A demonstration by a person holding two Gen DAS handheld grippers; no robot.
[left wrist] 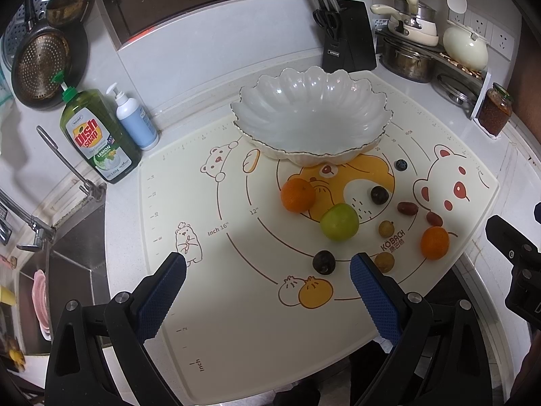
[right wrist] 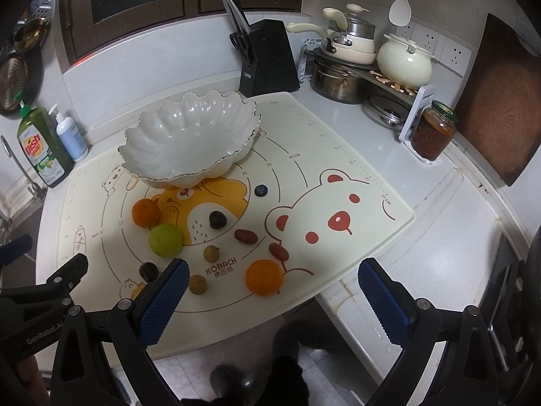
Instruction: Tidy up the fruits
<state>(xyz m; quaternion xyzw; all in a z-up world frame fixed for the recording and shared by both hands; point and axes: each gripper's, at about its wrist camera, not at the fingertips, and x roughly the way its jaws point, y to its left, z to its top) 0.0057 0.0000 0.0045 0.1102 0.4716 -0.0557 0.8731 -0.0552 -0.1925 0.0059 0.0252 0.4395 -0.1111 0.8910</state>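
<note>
left gripper: jaws wide apart, holding nothing, hovering over near edge of mat
right gripper: jaws wide apart, nothing between them, over mat's near right corner
bowl: scalloped, white, upright at far side of mat, nothing inside
round fruit: two oranges, green fruit, two dark plums, blueberry, two longans, all loose on mat in front of bowl
dates: only elongated pieces, lying flat, long axes running left-far to right-near, end to end, apart
</note>
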